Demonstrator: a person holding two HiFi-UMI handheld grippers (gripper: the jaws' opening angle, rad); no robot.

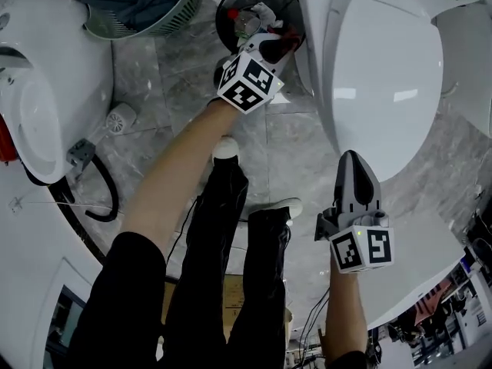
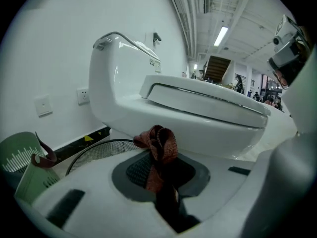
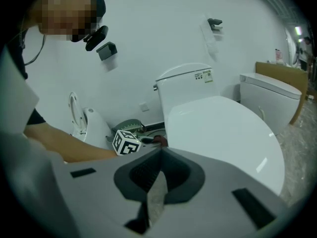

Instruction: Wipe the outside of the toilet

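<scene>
**Head view.** The left gripper (image 1: 274,51), at upper centre of the frame, points into the gap between a black wire bin (image 1: 224,14) and the toilet (image 1: 384,83). The toilet fills the upper right, with its lid down. A dark red cloth (image 1: 290,43) shows at the left gripper's tip. The right gripper (image 1: 350,161), at lower right, has its tip overlapping the front edge of the toilet lid; whether it touches cannot be told. A green basket (image 1: 178,18) sits at upper left, and a second white fixture (image 1: 46,75) lies along the left edge.

**Left gripper view.** The jaws are closed on the cloth (image 2: 157,145), which bunches up above them at centre frame. The toilet bowl (image 2: 198,120) stands just beyond, and the wire bin (image 2: 96,150) is at lower left.

**Right gripper view.** The 2 jaws are pressed together, with nothing seen between them. The toilet lid (image 3: 223,133) fills the right half. The left gripper's marker cube (image 3: 126,144) and the cloth (image 3: 161,141) lie beside the bowl at centre left.
</scene>
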